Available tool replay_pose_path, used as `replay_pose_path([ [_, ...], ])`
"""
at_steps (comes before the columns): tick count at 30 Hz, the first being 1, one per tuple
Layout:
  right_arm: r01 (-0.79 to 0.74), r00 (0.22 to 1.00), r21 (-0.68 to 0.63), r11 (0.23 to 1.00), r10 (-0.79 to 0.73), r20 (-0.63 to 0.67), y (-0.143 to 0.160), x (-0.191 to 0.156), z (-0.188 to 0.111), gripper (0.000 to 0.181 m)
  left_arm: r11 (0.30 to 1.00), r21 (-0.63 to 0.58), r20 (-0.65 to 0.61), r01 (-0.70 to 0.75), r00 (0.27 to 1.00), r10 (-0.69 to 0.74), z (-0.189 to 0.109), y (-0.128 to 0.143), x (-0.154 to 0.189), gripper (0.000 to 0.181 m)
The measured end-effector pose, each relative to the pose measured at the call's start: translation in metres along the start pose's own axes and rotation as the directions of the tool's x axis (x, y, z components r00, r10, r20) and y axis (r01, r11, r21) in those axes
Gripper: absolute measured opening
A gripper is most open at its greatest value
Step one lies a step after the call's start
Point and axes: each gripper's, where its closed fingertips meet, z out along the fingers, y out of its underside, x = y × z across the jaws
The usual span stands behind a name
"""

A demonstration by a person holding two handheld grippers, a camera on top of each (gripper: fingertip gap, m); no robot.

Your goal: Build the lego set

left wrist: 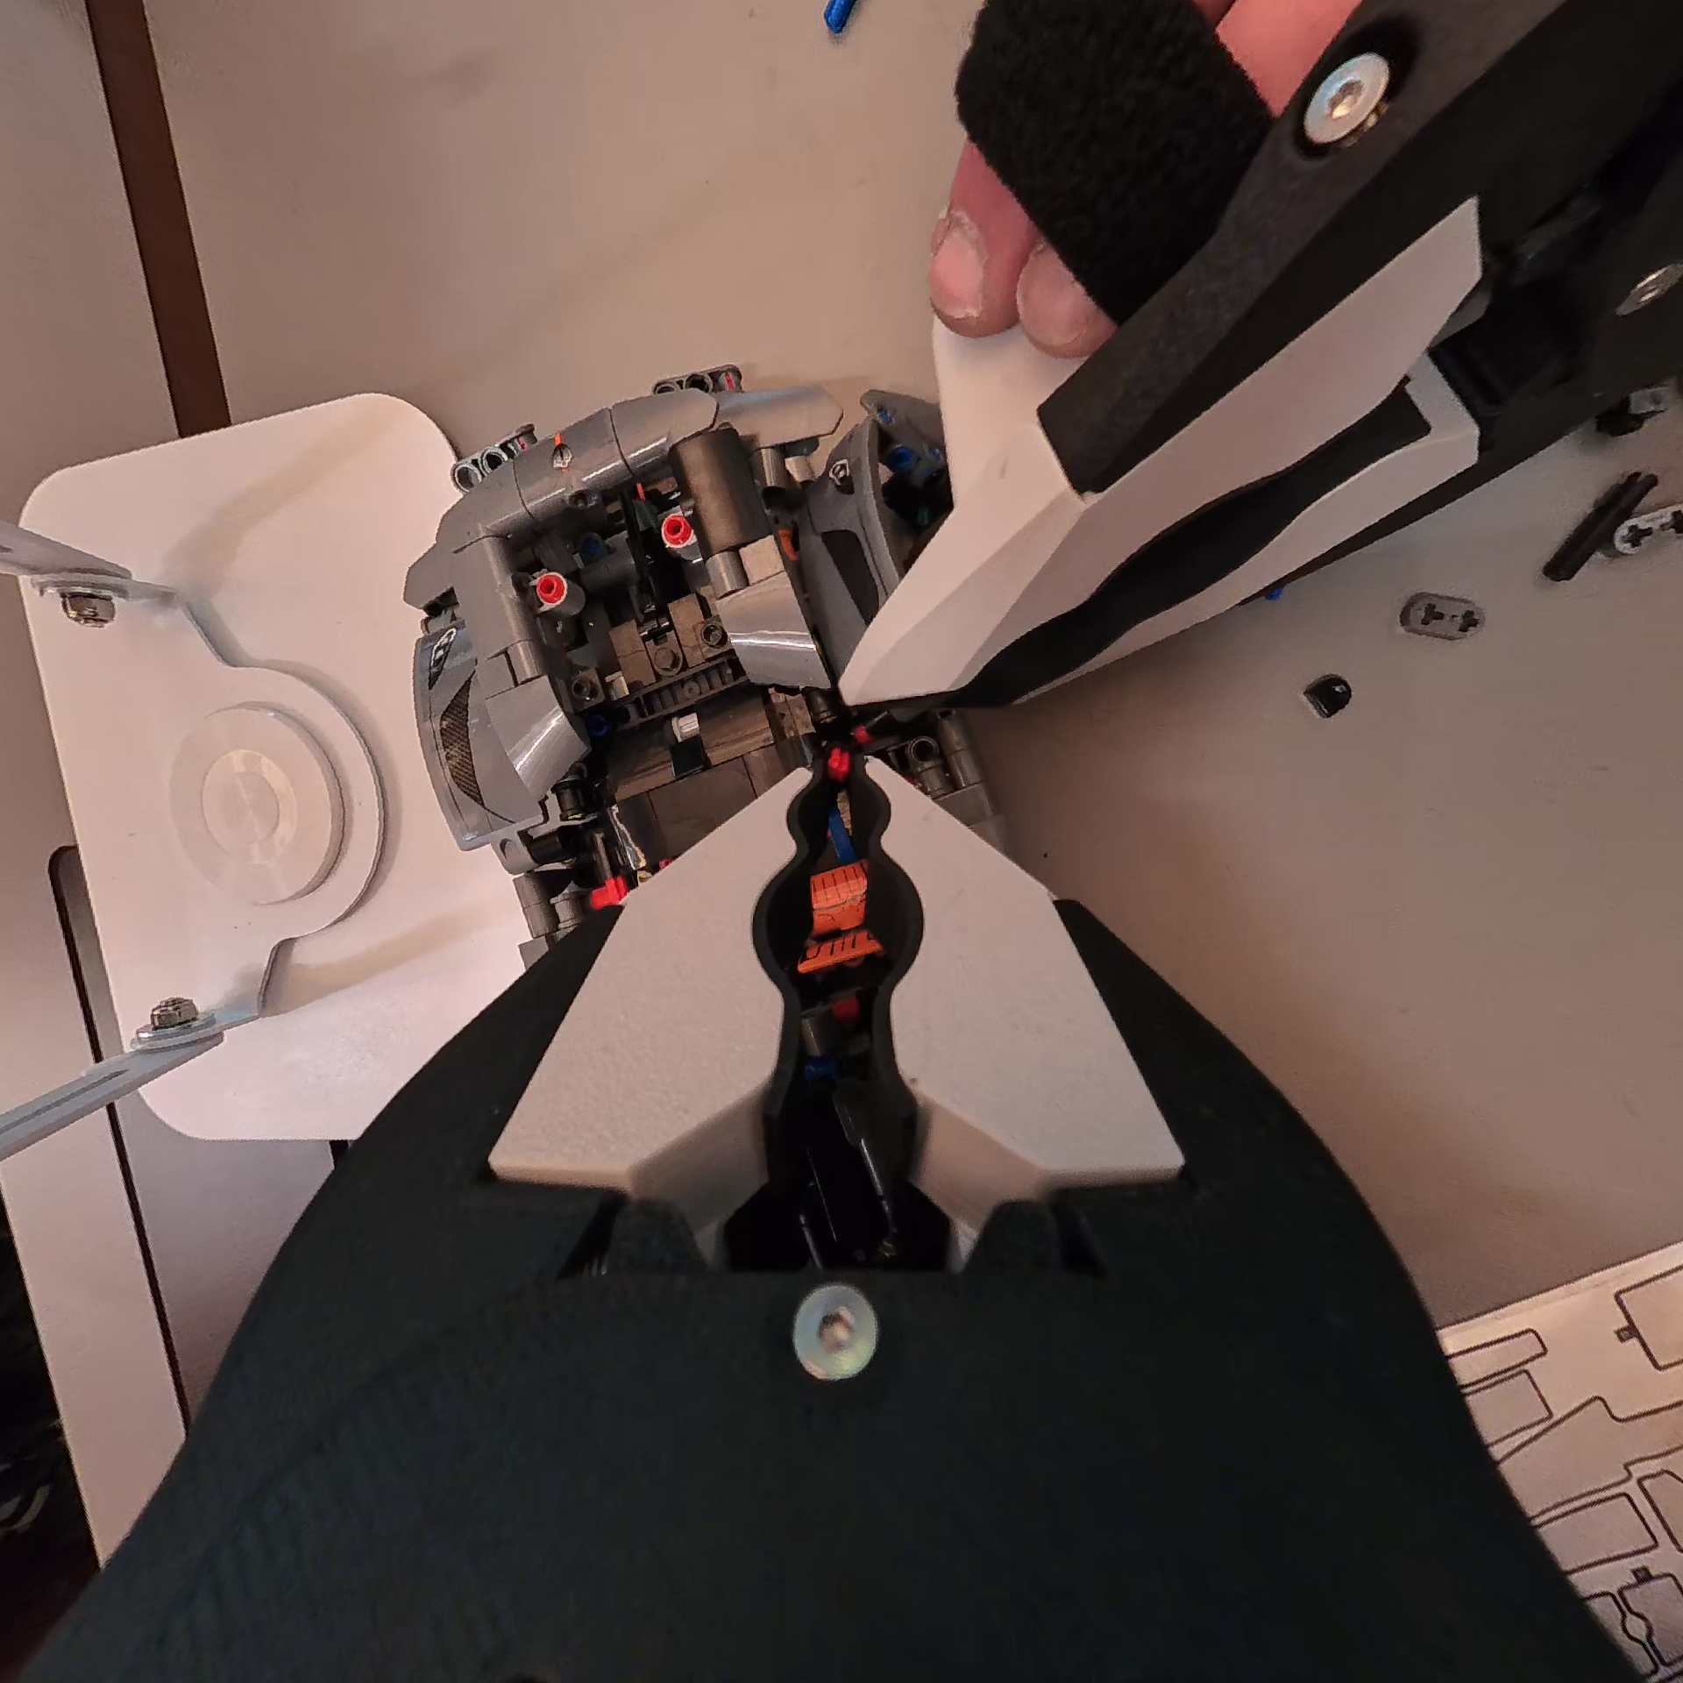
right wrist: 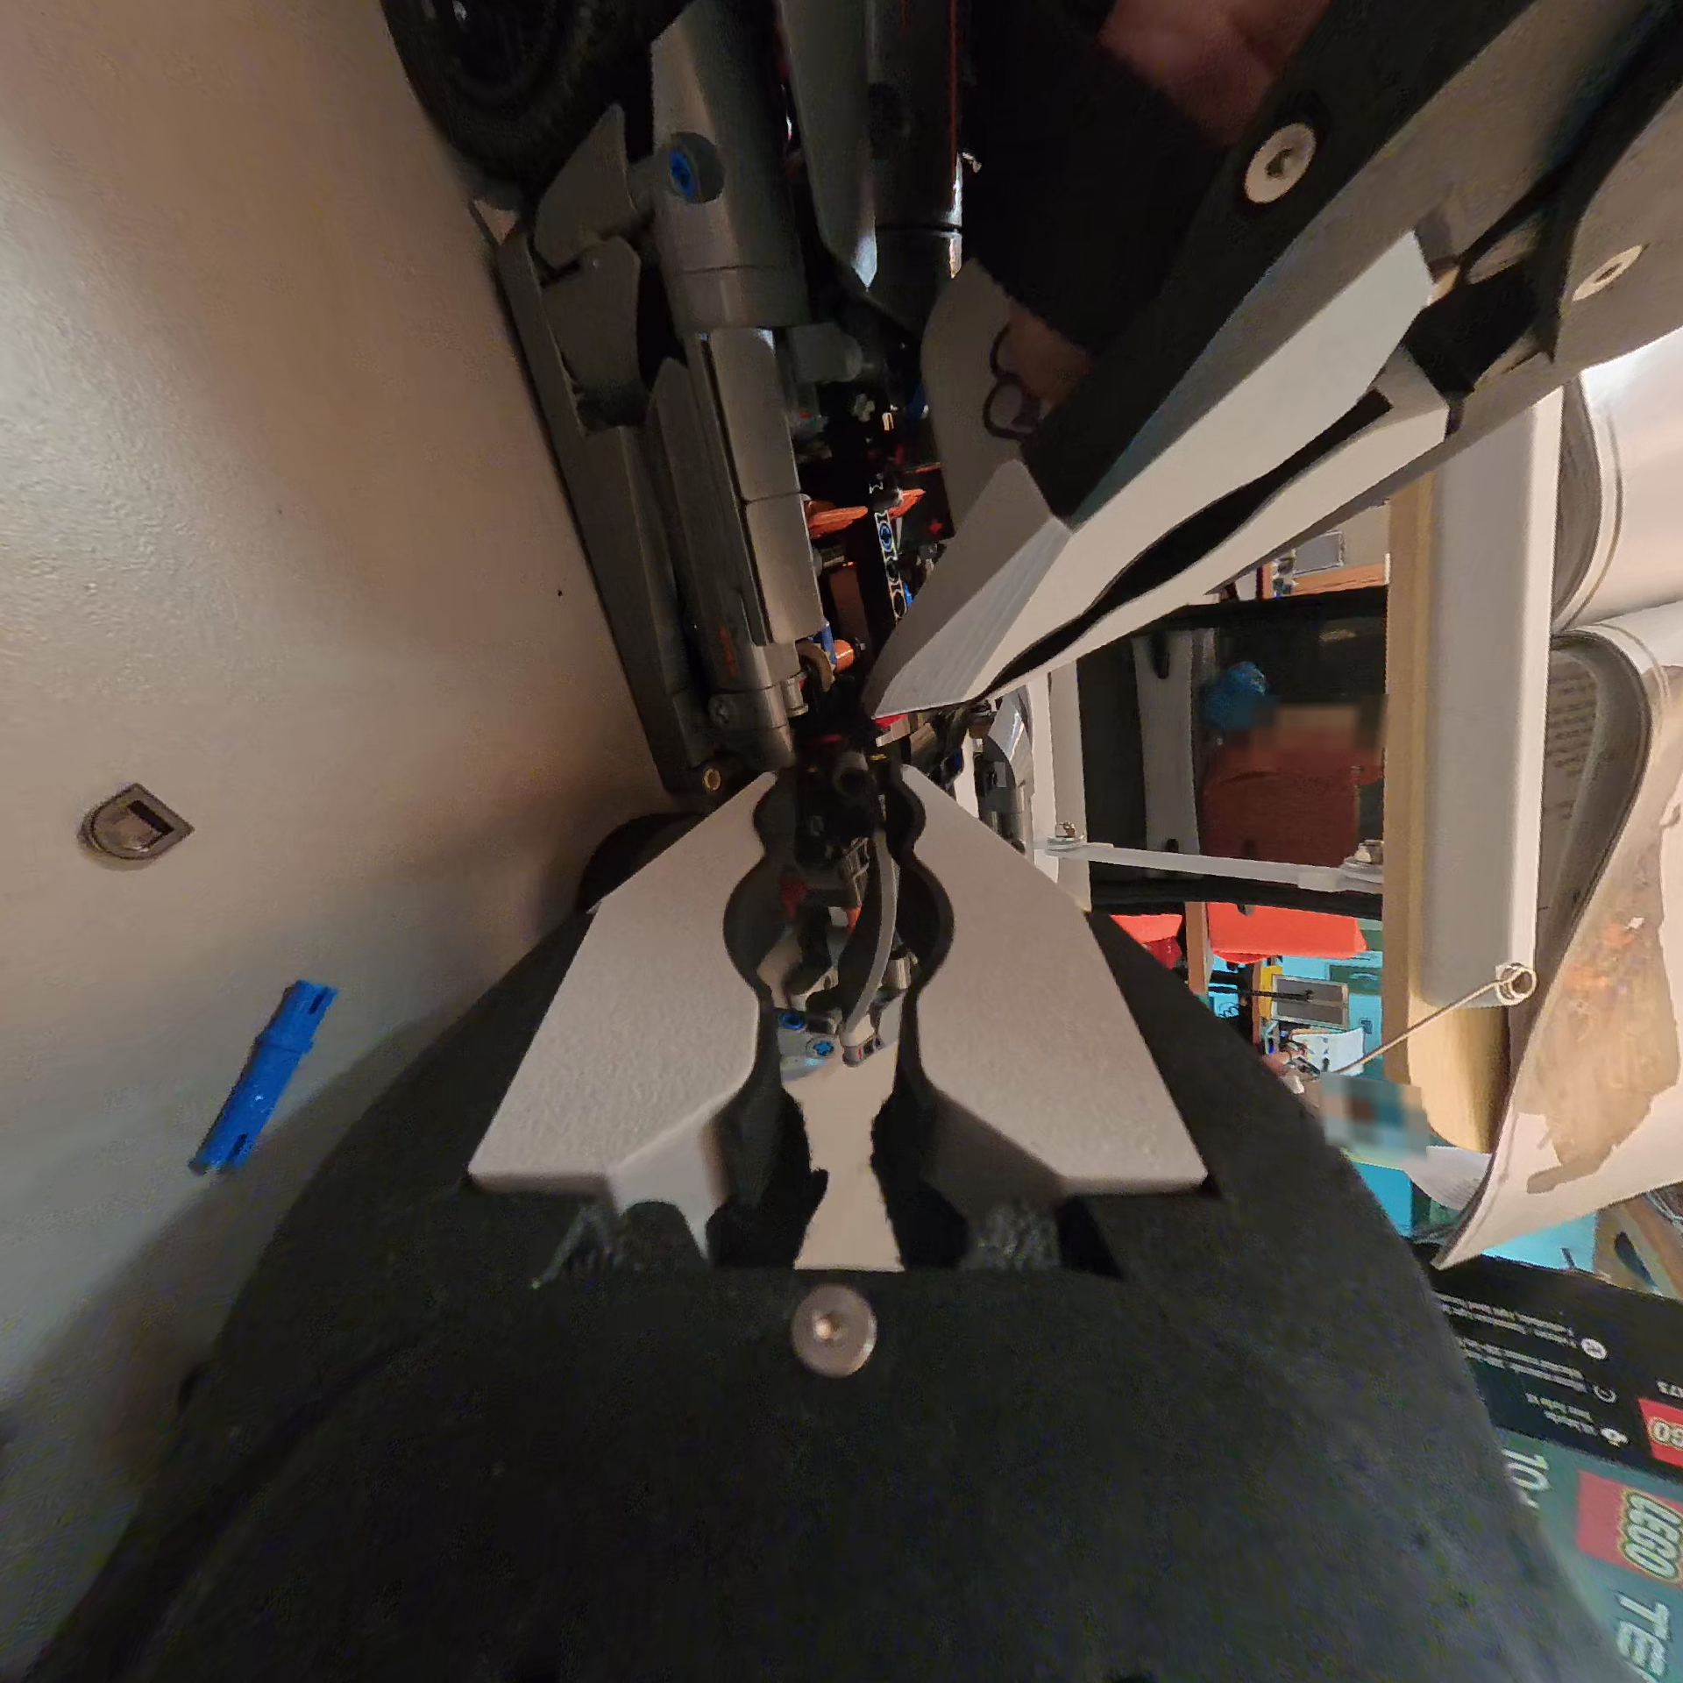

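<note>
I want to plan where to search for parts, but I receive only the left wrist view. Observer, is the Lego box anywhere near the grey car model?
Observer: Yes. The right wrist view shows the Lego box at its lower right edge, beyond the right gripper.
Operator: Thank you. What lies between the fingers of that gripper?
Observer: Parts of the model, among them a curved grey hose. Whether the fingers grip anything, I cannot tell.
</note>
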Motion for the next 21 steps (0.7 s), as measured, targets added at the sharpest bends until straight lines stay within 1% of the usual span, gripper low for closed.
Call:
replay_pose_path([
  [7, -0.006, 1.000, 0.005, 1.000, 0.006, 0.010, -0.0001, 0.0007, 0.0005, 0.017, 1.000, 0.001, -0.001, 0.001, 1.000, -0.001, -0.0001, 0.0000, 0.0000, 0.001],
  [12, 0.004, 0.999, 0.007, 1.000, -0.004, 0.044, 0.0000, -0.0002, -0.0001, 0.016, 1.000, 0.001, -0.001, 0.001, 1.000, -0.001, 0.0000, 0.0000, -0.0001, 0.001],
  [21, -0.066, 0.988, 0.022, 0.998, 0.062, 0.140, 0.0031, -0.0015, 0.0000, 0.017, 1.000, 0.002, -0.002, 0.002, 1.000, -0.002, 0.0000, -0.0001, -0.0002, 0.001],
])
